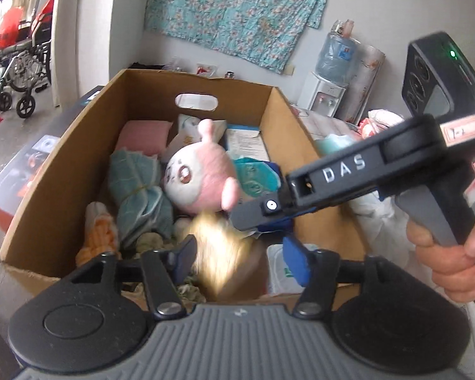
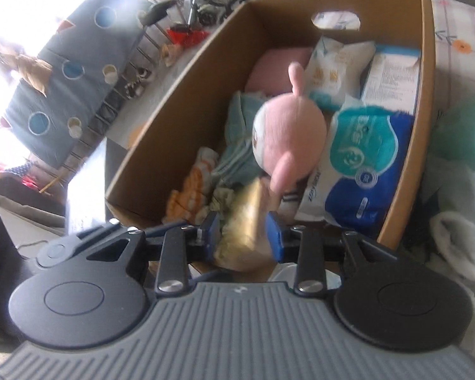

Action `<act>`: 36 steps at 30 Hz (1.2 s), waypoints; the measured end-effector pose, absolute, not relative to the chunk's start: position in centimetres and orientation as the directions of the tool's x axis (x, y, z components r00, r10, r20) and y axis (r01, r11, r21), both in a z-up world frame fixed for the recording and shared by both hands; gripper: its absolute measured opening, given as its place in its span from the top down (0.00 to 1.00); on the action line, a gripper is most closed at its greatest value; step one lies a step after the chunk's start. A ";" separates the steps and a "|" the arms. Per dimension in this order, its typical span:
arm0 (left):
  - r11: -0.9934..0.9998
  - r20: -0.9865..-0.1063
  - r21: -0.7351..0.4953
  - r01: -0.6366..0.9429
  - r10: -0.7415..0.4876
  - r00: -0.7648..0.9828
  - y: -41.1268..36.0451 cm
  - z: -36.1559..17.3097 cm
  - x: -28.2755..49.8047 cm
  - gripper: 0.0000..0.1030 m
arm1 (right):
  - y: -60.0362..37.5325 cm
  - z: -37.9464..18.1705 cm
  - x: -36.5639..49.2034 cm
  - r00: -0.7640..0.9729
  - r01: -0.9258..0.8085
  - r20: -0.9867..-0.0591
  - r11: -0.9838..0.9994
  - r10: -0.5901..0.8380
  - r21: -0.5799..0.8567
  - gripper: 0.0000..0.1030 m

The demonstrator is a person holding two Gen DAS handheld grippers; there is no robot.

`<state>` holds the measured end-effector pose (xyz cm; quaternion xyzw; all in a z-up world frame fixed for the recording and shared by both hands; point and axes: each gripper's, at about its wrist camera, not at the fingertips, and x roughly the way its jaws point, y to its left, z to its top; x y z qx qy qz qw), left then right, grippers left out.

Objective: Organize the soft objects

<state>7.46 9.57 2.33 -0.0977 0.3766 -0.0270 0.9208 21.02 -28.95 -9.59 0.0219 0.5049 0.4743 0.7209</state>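
My left gripper [image 1: 247, 259] hangs over the near edge of a cardboard box [image 1: 63, 164]. Its jaws stand wide. A blurry yellow fuzzy thing [image 1: 220, 250] is in the gap between them, and I cannot see the blue pads pressing on it.

My right gripper [image 2: 242, 232] has narrow jaws. The same yellow fuzzy thing [image 2: 247, 221] sits between its blue pads, and they look closed on it. It is very blurry, so I cannot tell what it is. In the left view my right gripper [image 1: 237, 218] reaches in from the right, held by my right hand [image 1: 449, 253].

The box is full of soft things. A pink and white plush toy [image 1: 199, 180] lies in the middle. Beside it, to its left, is a folded green cloth [image 1: 139, 190], and an orange cloth [image 1: 99, 234] lies near the front. A pink cushion [image 1: 142, 137] is at the back. A blue and white pack of tissue [image 2: 361, 171] stands along the right wall.
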 end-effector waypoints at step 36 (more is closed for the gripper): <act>0.995 -0.478 -0.093 -0.038 -0.012 0.878 6.4 3.7 -1.4 0.00 | -46.6 -14.0 12.0 0.679 -0.404 -0.521 0.856 0.516 0.321 0.20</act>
